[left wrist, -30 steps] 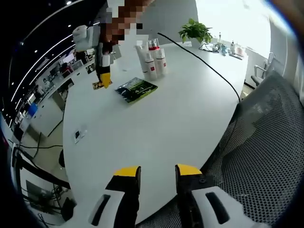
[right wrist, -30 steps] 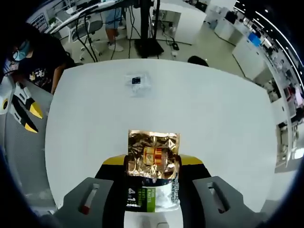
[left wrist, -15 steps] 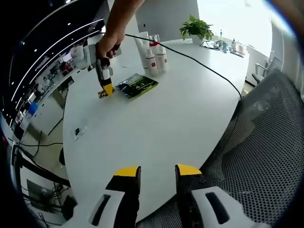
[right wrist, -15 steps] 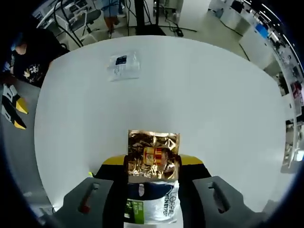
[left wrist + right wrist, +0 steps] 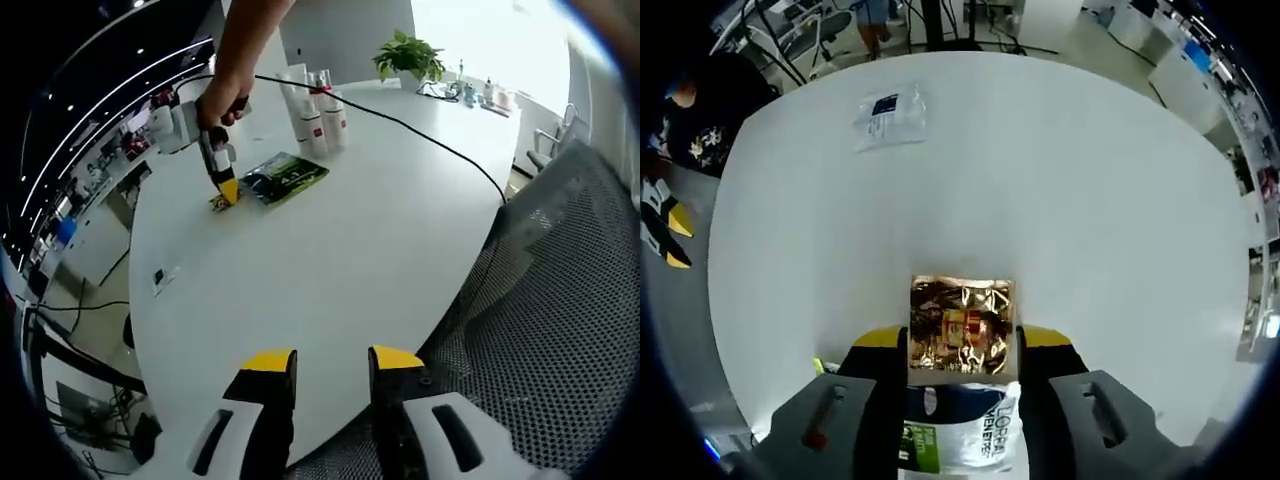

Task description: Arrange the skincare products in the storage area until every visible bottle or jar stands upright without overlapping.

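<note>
right gripper (image 5: 960, 345) clamped on a gold sachet (image 5: 960, 327), low over the table (image 5: 1090, 200) beside a dark sachet (image 5: 287, 179). left gripper (image 5: 331, 362) jaws parted, empty, well back at the table edge. bottles (image 5: 316, 112) upright beyond the right tool. judgement: sachets not yet placed.

Daylight from the window (image 5: 500, 40) behind my bench (image 5: 330, 250) blows out to white, while the ceiling side stays dark. Fisheye bending curves every edge, and the gold sachet (image 5: 961, 325) glints sharply.

White round table (image 5: 330, 250), mesh chair (image 5: 560, 300), potted plant (image 5: 408, 58), bright window.
</note>
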The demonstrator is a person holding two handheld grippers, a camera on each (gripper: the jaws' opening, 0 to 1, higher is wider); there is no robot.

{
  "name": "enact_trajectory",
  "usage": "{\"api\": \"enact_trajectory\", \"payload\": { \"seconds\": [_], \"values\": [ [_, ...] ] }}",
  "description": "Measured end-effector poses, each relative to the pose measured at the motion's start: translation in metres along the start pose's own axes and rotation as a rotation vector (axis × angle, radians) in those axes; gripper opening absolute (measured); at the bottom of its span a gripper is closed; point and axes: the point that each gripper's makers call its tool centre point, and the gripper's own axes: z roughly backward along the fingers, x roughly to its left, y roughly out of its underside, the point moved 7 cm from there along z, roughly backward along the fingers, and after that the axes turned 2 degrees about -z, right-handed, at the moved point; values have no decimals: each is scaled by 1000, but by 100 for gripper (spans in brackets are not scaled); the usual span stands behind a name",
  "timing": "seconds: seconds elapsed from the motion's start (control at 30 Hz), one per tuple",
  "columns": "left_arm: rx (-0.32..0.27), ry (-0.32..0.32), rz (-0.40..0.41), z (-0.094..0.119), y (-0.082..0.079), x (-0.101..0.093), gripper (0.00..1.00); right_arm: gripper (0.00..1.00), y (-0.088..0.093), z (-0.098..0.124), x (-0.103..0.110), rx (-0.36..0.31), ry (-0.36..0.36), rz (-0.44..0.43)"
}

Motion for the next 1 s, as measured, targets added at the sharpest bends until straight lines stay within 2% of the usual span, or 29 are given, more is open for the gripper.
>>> {"api": "enact_trajectory", "payload": {
  "seconds": [0.03, 0.07, 0.1, 0.13, 0.17, 0.2, 0.27, 0.33, 0.47, 0.57, 0.67, 0.8, 1.0],
  "values": [
    [0, 1, 0, 0, 0, 0, 29, 44, 0, 0, -1, 2, -14, -6],
    [0, 2, -3, 0, 0, 0, 29, 50, -1, 0, -1, 4, -8, -38],
    [0, 3, -9, 0, 0, 0, 29, 60, -4, 3, -4, -9, 19, -82],
    [0, 3, -11, 0, 0, 0, 29, 63, -8, 6, -4, -32, 22, -102],
    [-1, 5, -14, 0, 0, -1, 29, 61, -20, 10, -1, -87, 18, -103],
    [-2, 6, -17, 0, 0, -1, 29, 59, -28, 13, 2, -116, 16, -101],
    [-1, 7, -22, 0, 0, -2, 29, 59, -55, 21, 14, -180, 5, -59],
    [-4, 5, -28, 0, 0, -1, 29, 59, -76, 18, 32, -215, -37, -8],
    [4, 5, -29, 0, 1, -1, 29, 58, -109, 5, 57, -225, -65, 32],
    [4, 9, -37, 0, 1, -2, 29, 58, -125, -9, 70, -195, -75, 78],
    [2, 3, -31, 0, 1, -1, 29, 57, -140, -18, 74, -201, -99, 57],
    [5, 2, -31, 0, 1, 0, 29, 53, -149, -28, 71, -194, -88, 53],
    [1, 1, -38, 0, 0, 0, 28, 48, -150, -32, 67, -164, -67, 81]
  ]
}}
